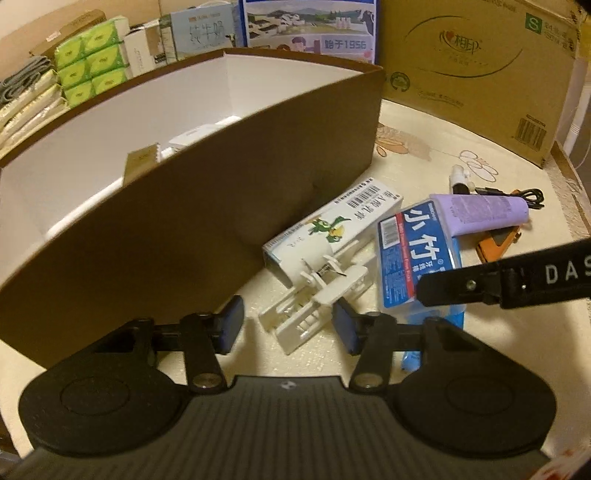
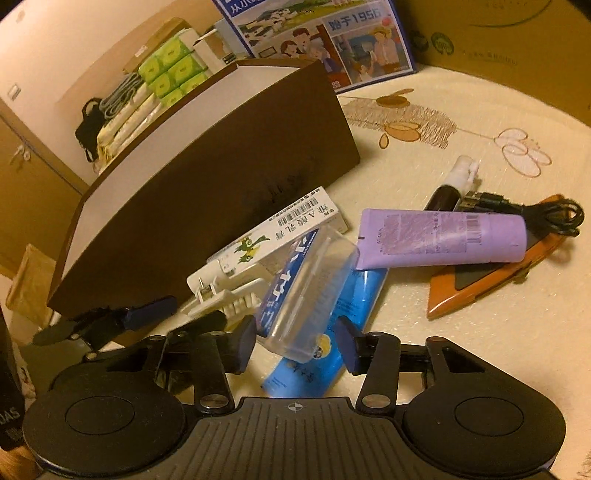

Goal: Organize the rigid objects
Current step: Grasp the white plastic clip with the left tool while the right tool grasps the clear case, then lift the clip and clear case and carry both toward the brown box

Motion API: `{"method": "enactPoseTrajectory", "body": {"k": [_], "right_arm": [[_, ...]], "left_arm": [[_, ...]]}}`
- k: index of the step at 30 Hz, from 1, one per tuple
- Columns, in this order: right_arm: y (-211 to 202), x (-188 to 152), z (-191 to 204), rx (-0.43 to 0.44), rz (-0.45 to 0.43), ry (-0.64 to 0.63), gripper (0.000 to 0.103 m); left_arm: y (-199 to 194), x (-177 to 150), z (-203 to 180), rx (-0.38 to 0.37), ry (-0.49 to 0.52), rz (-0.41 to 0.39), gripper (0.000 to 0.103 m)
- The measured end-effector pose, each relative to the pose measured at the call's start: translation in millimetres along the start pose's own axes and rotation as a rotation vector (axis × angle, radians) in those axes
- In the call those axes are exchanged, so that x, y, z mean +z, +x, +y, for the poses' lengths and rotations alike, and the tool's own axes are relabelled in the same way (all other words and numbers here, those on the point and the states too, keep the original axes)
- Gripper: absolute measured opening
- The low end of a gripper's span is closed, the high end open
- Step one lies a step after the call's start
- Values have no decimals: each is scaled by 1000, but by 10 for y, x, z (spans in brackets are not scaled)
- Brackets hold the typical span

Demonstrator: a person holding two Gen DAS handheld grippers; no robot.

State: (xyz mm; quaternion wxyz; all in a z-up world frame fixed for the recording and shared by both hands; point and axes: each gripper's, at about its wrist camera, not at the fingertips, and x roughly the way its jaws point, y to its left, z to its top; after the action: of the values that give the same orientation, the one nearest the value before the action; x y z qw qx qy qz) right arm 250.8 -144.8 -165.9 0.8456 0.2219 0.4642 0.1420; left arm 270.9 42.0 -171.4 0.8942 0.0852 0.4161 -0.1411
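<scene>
A big brown box (image 1: pixel 207 206) with a white inside stands on the table; it also shows in the right wrist view (image 2: pixel 221 177). Beside it lies a pile: a white clip (image 1: pixel 314 306), a white ointment carton (image 1: pixel 332 232), a clear toothpick box with a blue label (image 1: pixel 417 254), a purple tube (image 1: pixel 480 218). My left gripper (image 1: pixel 288 325) is open around the near end of the white clip. My right gripper (image 2: pixel 295 343) is open around the near end of the toothpick box (image 2: pixel 306 291), which rests on a blue tube (image 2: pixel 314 369).
An orange tool (image 2: pixel 491 269), a black cable (image 2: pixel 554 214) and a small spray bottle (image 2: pixel 454 184) lie at the right. Cardboard cartons (image 1: pixel 480 70) and a blue milk box (image 1: pixel 310 29) stand behind. Green tissue packs (image 1: pixel 92 62) are stacked at the back left.
</scene>
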Motion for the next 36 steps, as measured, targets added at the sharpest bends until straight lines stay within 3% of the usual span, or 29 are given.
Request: {"method": "enactPoseTrajectory", "body": {"k": [4,8,19,24,27,28,29,31,36], "right_arm": [[-17,-13,11,-5,-16,-14,39],[-90,-59,76,-30,-20,-98,29],[-410,-369,133,-68,78,-321,28],[-535,-536,176,-100,106,-415,28],[-534,-590,198,-116,119,-442,28],[-518,-598,205,-122,125,-446,29],[-497,-600,211,-131,127,-446,33],[-470,-589,215,-139,119,-443,41],[-412,-540,251,-131,112,-448,46]], "left_arm": [[-7,-31,-33,-5,-8,5,29],[-104,-92,-69,-30,-31,13,22],[-550,-497,-303,62,-91,65,21],[-728,-662,-349,38,-130,107,22],[-765,-672,-357,12,-138,120,23],[-780,-659,-366,4,-125,113,29],[-787,-639,-378,2,-105,113,41],[-781,-587,-413,7,-68,107,48],[-746,-456,-465,19,31,73,50]]}}
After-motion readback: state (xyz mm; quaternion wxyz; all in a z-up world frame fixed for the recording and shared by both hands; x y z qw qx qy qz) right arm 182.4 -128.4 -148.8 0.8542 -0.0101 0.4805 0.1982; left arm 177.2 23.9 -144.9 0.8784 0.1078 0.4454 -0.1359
